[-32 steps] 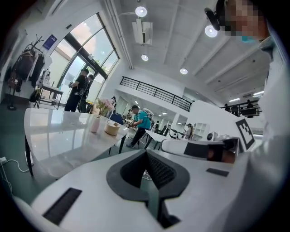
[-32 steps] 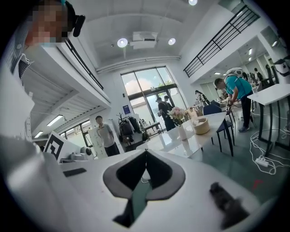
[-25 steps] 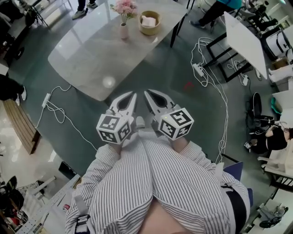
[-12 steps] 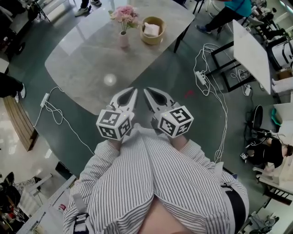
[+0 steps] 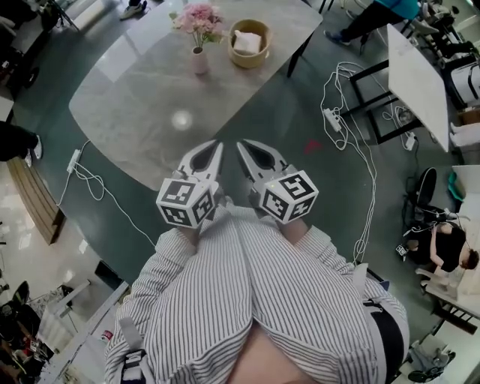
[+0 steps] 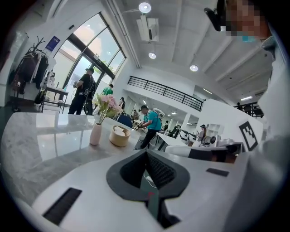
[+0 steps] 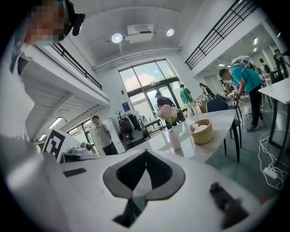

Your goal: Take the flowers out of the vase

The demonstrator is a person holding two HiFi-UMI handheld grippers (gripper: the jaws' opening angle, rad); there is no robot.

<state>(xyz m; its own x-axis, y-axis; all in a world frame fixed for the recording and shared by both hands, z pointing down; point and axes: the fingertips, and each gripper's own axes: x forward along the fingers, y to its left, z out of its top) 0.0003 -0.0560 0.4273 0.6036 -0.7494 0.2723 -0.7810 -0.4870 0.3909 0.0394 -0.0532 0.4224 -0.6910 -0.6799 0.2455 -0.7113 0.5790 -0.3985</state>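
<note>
Grey marble table (image 5: 142,105) with rounded corners fills the upper part of the head view, standing on a dark green floor. Near its far edge, at about 12 o'clock from the person, stand the flowers (image 5: 198,16), a small bunch of pale pink blooms with green stems. Their long axis runs nearly upright, heads up and stems down into the vase (image 5: 199,60). It is a slim, pale pink vase that also stands upright on the tabletop, and the blooms spread wider than its neck.

Just beside the vase, at its 3 o'clock in the head view, sits a round tan bowl (image 5: 249,43). Something white lies in it, but what it is cannot be told. Vase and bowl stand close without touching.

Well apart from them, at 6 o'clock and short of the table's near edge, both grippers point toward the table. The left gripper (image 5: 217,144) has its jaws closed tip to tip with nothing between them. The right gripper (image 5: 241,144) is at its 3 o'clock, jaws likewise together and empty. Striped sleeves (image 5: 247,285) run back from the marker cubes.

White cables and a power strip (image 5: 331,118) lie on the floor at 2 o'clock. Beyond them stands a white table (image 5: 412,67), and a person in a teal top (image 5: 367,13) is at 1 o'clock.
</note>
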